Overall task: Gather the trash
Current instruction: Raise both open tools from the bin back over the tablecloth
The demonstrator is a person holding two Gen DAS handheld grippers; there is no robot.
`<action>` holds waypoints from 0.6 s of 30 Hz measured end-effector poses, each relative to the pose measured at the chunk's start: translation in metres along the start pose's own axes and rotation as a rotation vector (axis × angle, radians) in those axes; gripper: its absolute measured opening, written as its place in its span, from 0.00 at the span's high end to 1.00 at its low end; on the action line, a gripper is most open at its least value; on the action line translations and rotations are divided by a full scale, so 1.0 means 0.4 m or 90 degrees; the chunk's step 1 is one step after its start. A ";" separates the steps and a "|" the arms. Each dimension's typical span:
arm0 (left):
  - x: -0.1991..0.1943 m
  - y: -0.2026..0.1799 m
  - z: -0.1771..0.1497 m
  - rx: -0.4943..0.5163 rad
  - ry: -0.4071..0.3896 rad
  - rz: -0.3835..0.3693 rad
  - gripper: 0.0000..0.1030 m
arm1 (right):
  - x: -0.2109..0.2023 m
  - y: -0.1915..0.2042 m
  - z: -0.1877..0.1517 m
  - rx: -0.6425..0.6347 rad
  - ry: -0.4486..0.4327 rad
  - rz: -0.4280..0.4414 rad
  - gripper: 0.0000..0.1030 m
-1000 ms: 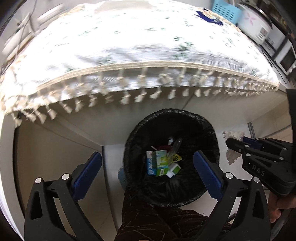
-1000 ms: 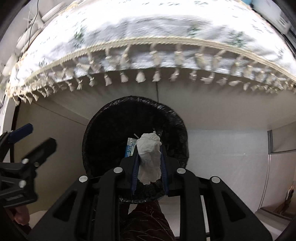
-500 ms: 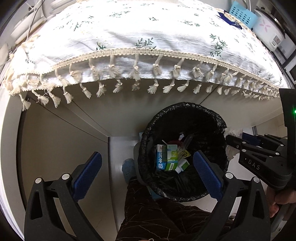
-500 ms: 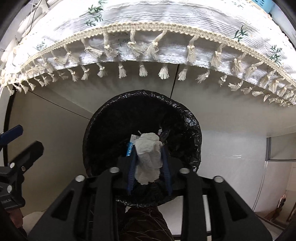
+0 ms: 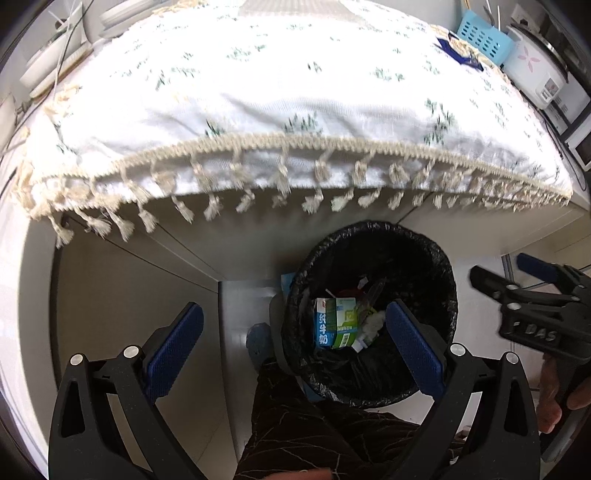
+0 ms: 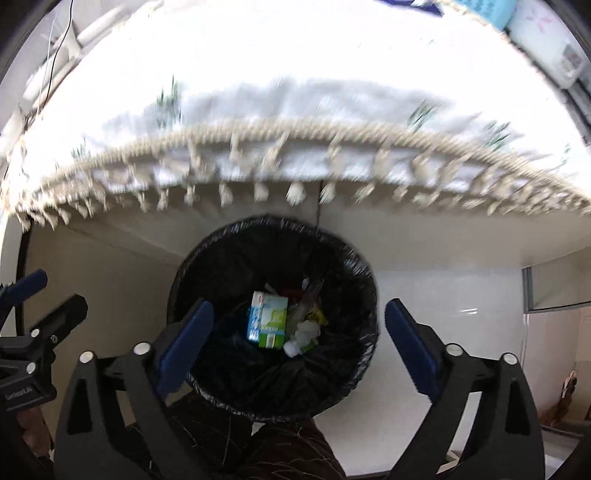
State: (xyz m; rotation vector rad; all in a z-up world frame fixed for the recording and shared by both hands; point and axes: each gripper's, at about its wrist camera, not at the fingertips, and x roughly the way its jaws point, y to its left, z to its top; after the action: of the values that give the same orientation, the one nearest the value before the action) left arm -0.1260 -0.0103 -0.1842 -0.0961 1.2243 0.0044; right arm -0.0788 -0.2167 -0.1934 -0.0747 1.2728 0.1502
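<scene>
A round bin lined with a black bag (image 5: 436,266) (image 6: 229,251) stands on the floor below the table's edge. Inside lie a blue and green milk carton (image 5: 336,323) (image 6: 267,319), a crumpled white tissue (image 5: 371,325) (image 6: 306,330) and other small scraps. My left gripper (image 5: 293,349) is open and empty, held above the bin's left side. My right gripper (image 6: 293,341) is open and empty, right above the bin's mouth. In the left wrist view the right gripper (image 5: 532,291) shows at the right edge.
A table with a white flowered cloth and tassel fringe (image 5: 295,110) (image 6: 295,110) overhangs the bin. A blue basket (image 5: 480,33) and a rice cooker (image 5: 532,62) stand at its far right. My dark trouser leg (image 5: 314,435) is below the bin.
My right gripper has opened and the white tissue it held has dropped into the bin. Both grippers have risen, showing more of the tabletop.
</scene>
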 end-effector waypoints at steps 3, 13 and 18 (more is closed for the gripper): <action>-0.030 0.004 0.023 0.002 -0.007 0.007 0.06 | -0.056 -0.011 0.028 0.017 -0.026 -0.012 0.08; -0.153 0.030 0.125 -0.035 -0.023 0.003 0.06 | -0.198 -0.032 0.116 0.062 -0.095 -0.014 0.08; -0.217 0.035 0.179 -0.034 -0.043 0.005 0.06 | -0.284 -0.050 0.162 0.078 -0.135 -0.006 0.08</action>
State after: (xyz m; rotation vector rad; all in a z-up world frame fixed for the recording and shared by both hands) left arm -0.0892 0.0135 -0.0795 -0.1361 1.1571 0.0470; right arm -0.0468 -0.2353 -0.0662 0.0400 1.0671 0.0685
